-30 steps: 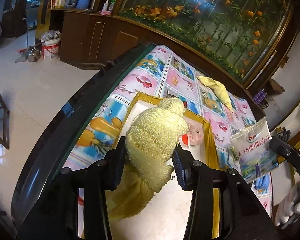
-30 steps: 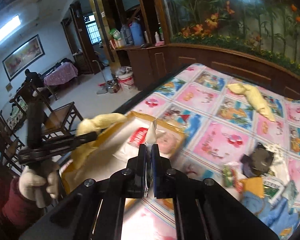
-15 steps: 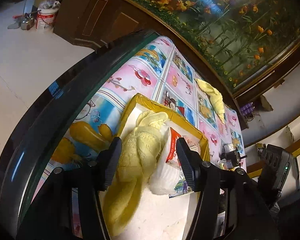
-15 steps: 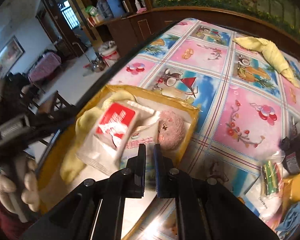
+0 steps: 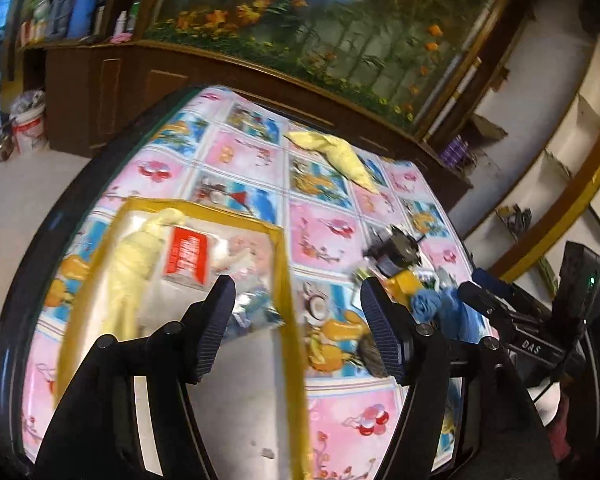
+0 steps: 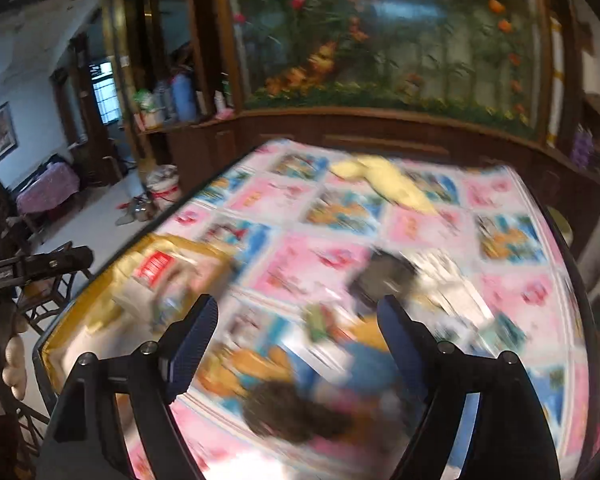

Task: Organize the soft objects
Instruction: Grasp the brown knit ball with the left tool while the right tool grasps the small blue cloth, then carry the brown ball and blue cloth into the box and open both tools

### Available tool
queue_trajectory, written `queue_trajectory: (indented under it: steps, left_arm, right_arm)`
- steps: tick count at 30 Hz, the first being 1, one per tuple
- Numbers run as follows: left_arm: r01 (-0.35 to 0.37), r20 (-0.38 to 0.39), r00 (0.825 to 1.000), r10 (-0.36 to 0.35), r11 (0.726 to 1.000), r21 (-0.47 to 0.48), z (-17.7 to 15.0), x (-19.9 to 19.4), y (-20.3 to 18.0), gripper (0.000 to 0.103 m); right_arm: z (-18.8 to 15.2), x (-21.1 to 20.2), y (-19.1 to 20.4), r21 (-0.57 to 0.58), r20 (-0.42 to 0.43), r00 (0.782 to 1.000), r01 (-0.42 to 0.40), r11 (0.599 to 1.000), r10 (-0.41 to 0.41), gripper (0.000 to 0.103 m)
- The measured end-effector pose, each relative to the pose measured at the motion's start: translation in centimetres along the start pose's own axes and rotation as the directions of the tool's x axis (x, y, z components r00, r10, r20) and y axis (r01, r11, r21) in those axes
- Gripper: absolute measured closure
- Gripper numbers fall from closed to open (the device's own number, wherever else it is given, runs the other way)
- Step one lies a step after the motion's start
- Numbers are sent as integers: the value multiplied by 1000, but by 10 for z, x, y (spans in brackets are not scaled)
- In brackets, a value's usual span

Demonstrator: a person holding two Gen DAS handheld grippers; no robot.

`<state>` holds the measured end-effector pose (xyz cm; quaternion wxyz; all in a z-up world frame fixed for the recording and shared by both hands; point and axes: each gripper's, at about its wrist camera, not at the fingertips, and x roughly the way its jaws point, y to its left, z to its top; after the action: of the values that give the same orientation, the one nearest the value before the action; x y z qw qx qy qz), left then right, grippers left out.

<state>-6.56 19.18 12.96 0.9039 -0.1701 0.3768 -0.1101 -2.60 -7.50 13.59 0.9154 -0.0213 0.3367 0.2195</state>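
A yellow-rimmed box (image 5: 280, 280) stands at the table's left. In it lie a yellow knitted cloth (image 5: 136, 264), a red-and-white packet (image 5: 188, 256), a pink plush (image 5: 244, 252) and a printed bag (image 5: 256, 312). My left gripper (image 5: 297, 286) hangs over the box's right rim, jaws opening, nothing between them. My right gripper (image 6: 298, 308) is over a blurred pile, jaws opening and empty. The pile holds a blue cloth (image 6: 364, 364), a dark object (image 6: 384, 276) and a brown lump (image 6: 292, 408). The box (image 6: 100, 280) sits to its left. A second yellow cloth (image 5: 336, 156) lies at the far side.
The table (image 5: 324, 240) has a cartoon-print cover and a dark rounded edge. A wooden cabinet (image 5: 112, 96) under a flower mural stands behind it. A white bucket (image 5: 30, 128) is on the floor at the left. Chairs (image 6: 48, 300) and a gloved hand (image 6: 8, 356) show at the left.
The left gripper let go of the yellow knitted cloth and the right one the printed bag; both now lie in the box. Both grippers opened and swung right towards the pile.
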Motion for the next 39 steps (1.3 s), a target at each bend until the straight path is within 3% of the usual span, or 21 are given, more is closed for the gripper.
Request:
queue_trajectory:
  steps: [3,6,9,11,13,14,16,18,22,26,31,35,39]
  left_arm:
    - [28,-86,996,-20,995,98,-20,35,-44,37]
    - [58,-182,983,-33,990,129,-41,73,-73,37]
    - [100,-218,974,-63,981,165,-56,97,-93,37]
    - [93,-189,981,-36,949,302,-61,107,-112,37]
    - [38,-142,989,32,885,464,-67,113,-127,37]
    - [24,-140,988,60,849,528,-70,120,-134,37]
    - [44,-189,979,80,818,573,-74,133,-135,37]
    - [74,-233,970,69,830,553,-74,146,-133,36]
    - [66,-251,965,72,862,503,-73,156,-131,34]
    - [65,-265,961,79,868,492,-74,153,-135,40]
    - [109,-267,964,12,894,434,-79,134,-131,41]
    - [134,-215,975,-56,919,370,-75,98,-124,41]
    - [139,-140,985,-100,941,308,-67,55,-107,41]
  right_arm:
    - [-28,-8,-45,89,-49,999,25,996,-21,21]
    - [-50,-22,-76,145,-56,998,46,988,-38,21]
    - [-66,-35,-100,189,-50,997,62,980,-54,21]
    - [-72,-43,-116,219,-44,997,71,973,-63,21]
    - [-79,-48,-131,250,-45,996,82,965,-73,21]
    - [-81,-51,-137,264,-44,996,83,961,-74,21]
    - [-85,-53,-147,287,-42,997,81,955,-72,21]
    - [-88,-53,-155,300,-41,996,84,950,-76,21]
    - [-90,-52,-163,309,-50,995,94,946,-83,21]
    - [-89,-52,-171,303,-60,992,126,945,-113,21]
    - [-80,-48,-159,263,-65,995,91,960,-77,21]
    - [-57,-37,-119,124,-57,998,47,991,-40,21]
    - [-37,-4,-69,-118,-104,993,46,992,-59,21]
